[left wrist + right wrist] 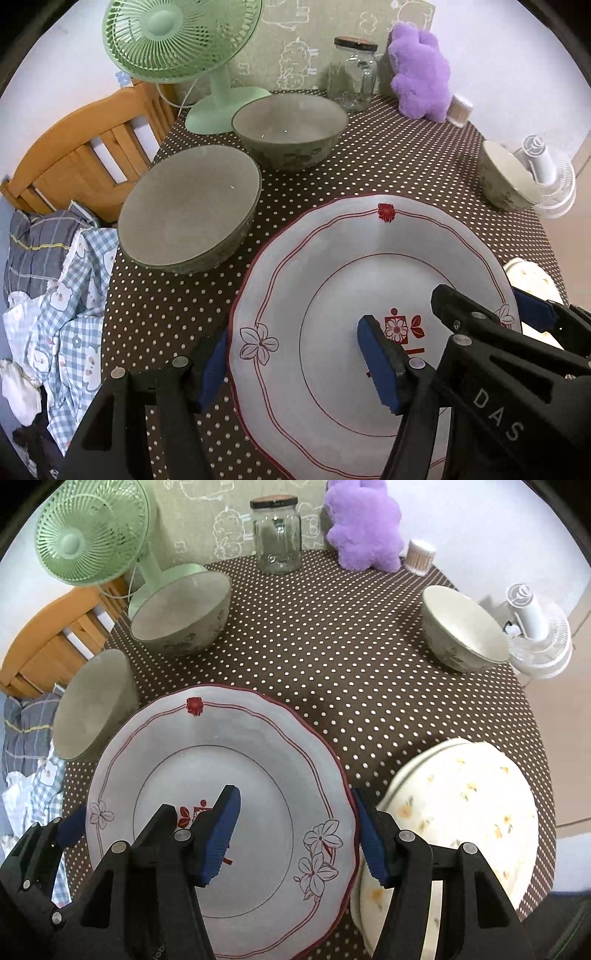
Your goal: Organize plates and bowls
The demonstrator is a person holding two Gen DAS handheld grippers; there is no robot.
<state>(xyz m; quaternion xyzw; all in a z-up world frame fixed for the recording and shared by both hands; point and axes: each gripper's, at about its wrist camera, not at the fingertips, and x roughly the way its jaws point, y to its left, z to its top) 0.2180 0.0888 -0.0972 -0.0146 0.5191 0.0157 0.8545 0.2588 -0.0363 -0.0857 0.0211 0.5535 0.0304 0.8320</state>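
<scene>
Three bowls [461, 631] sit scattered on the table [332, 657], so most sorting is left. We hold the red-rimmed plate [221, 812] between both tongs, left gripper [295, 362] and right gripper [295, 834] each clamped over an opposite rim. Beside it lies the floral plate [461, 812], likely its stacking spot.

Probably a home: polka-dot table [332, 657], plush toy [364, 528], laundry [55, 295].

The counter [332, 657], under a brown dotted cloth, is carrying three bowls [181, 613], a stack of floral plates [461, 805], a glass jar [277, 535], a green fan [88, 535], a purple plush toy [365, 528] and, seemingly, a cotton-swab tub [419, 555].
</scene>
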